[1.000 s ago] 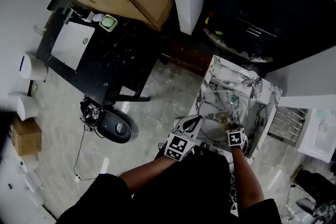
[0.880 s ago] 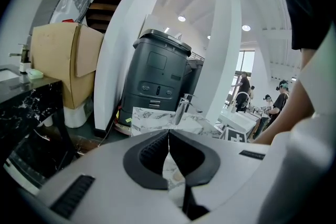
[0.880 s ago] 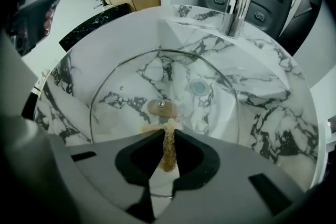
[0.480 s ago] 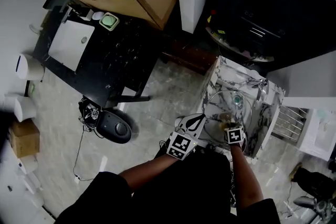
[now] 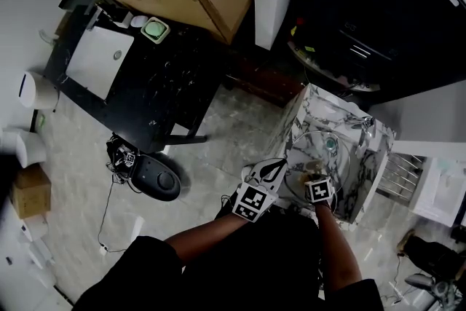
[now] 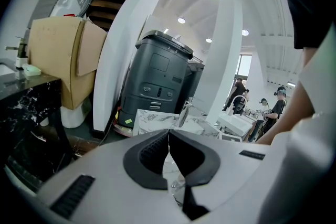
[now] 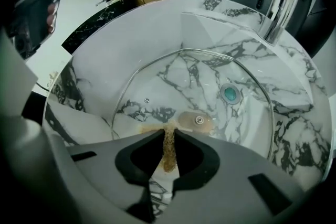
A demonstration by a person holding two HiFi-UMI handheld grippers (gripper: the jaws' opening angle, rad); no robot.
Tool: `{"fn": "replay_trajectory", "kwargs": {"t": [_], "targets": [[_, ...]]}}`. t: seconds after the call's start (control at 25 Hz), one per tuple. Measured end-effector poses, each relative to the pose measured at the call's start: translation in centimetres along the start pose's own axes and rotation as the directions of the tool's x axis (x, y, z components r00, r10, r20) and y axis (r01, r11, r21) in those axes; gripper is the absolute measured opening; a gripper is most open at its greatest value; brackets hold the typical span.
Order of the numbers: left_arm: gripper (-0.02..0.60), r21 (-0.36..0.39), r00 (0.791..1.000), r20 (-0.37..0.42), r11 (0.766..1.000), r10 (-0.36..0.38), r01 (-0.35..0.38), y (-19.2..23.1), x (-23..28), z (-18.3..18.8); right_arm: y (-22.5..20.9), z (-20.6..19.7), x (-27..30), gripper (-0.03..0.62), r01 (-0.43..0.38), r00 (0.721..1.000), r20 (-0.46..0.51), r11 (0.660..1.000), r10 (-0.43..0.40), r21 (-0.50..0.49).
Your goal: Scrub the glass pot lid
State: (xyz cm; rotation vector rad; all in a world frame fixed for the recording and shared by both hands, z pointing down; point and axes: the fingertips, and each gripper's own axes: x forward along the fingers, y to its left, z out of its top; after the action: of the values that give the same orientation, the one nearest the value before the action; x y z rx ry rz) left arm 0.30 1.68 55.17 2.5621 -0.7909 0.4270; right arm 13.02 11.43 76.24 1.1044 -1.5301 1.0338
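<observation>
Nothing steadies the glass lid [image 7: 173, 78] lying in the marble sink [image 7: 100, 71]: your left gripper [image 6: 169, 136] sits aside, jaws clenched empty. Your right gripper [image 7: 168, 136] pinches a brown scrub pad [image 7: 168, 153] against it; push hard and the lid may skid

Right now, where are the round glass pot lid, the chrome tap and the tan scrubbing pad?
round glass pot lid [image 7: 178, 84], right gripper view, on its clear pane.
chrome tap [image 7: 279, 5], right gripper view, on its upright spout.
tan scrubbing pad [image 7: 168, 147], right gripper view, on its narrow middle strip.
</observation>
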Motion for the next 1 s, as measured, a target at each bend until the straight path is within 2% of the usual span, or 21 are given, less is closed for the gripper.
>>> {"fn": "replay_trajectory", "kwargs": {"t": [0.36,0.84,1.0], "targets": [[0.017,0.003,1.0,-0.006,1.0,-0.018,0.018,0.5,0.5,0.3,3.2,1.4,0.7,0.064,-0.093,0.996,-0.007,0.992,0.093,-0.08],[0.017,-0.009,0.999,-0.019,0.999,-0.044,0.044,0.1,1.1,-0.1,4.3,3.1,1.1,0.064,-0.13,0.991,0.011,0.988,0.132,-0.082],[0.017,-0.005,0.999,-0.02,1.0,-0.029,0.029,0.3,0.8,-0.1,4.6,3.9,1.2,0.064,-0.143,0.989,0.024,0.984,0.146,-0.102]]}}
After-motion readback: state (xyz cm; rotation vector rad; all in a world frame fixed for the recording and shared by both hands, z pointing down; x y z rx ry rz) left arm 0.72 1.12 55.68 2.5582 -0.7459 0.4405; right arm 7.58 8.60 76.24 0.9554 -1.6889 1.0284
